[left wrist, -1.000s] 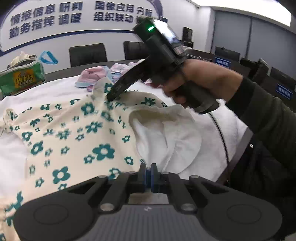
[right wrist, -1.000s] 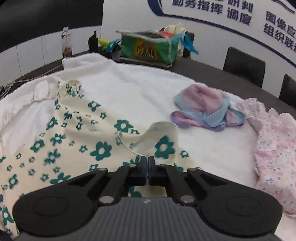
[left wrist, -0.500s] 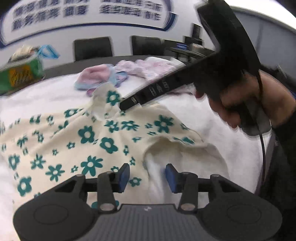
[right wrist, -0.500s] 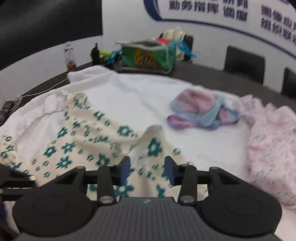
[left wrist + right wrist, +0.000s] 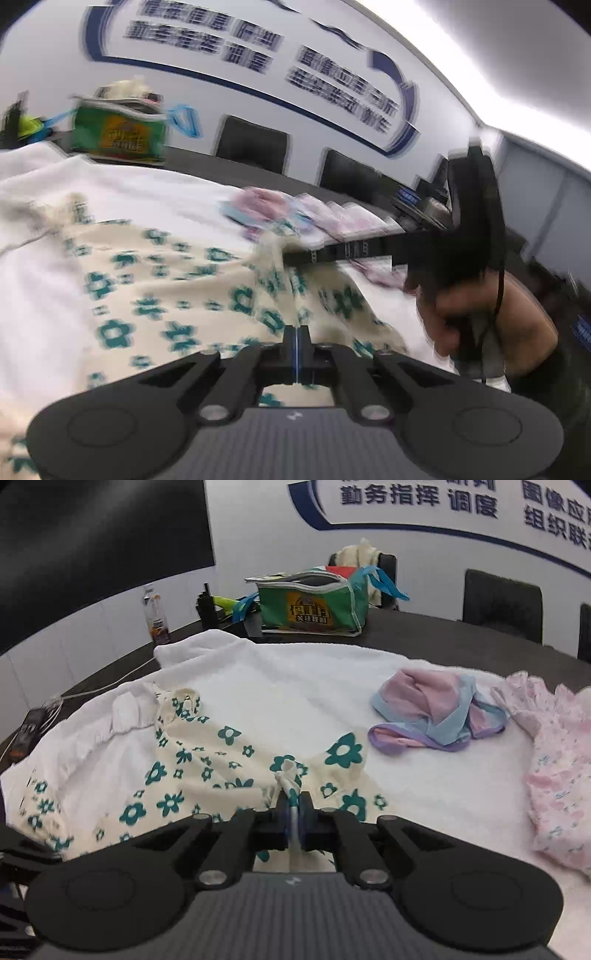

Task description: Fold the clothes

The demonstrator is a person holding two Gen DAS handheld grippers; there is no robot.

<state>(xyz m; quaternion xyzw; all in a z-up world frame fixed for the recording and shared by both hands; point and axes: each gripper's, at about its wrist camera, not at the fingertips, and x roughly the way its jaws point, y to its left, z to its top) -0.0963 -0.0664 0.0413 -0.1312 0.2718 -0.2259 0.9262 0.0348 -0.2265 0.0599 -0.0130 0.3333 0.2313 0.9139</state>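
Note:
A cream garment with teal flowers (image 5: 207,771) lies spread on a white towel (image 5: 295,686). My right gripper (image 5: 293,812) is shut on a bunched white fold at its near edge, and the cloth shows between the pads. The left wrist view is blurred. There my left gripper (image 5: 296,334) has its pads pressed together at a raised ridge of the same garment (image 5: 166,288). The right gripper (image 5: 295,256) also shows in that view, pinching the cloth further back, held by a person's hand (image 5: 480,314).
A pastel pink-and-blue garment (image 5: 436,716) and a pink floral one (image 5: 554,768) lie on the towel to the right. At the back stand a green bag (image 5: 314,605), a bottle (image 5: 157,616) and black chairs (image 5: 502,605). A power strip (image 5: 29,727) sits at the left edge.
Both grippers were shut a second ago, stood open half a second ago, and are now shut again on the floral garment. The left view has swung and blurred.

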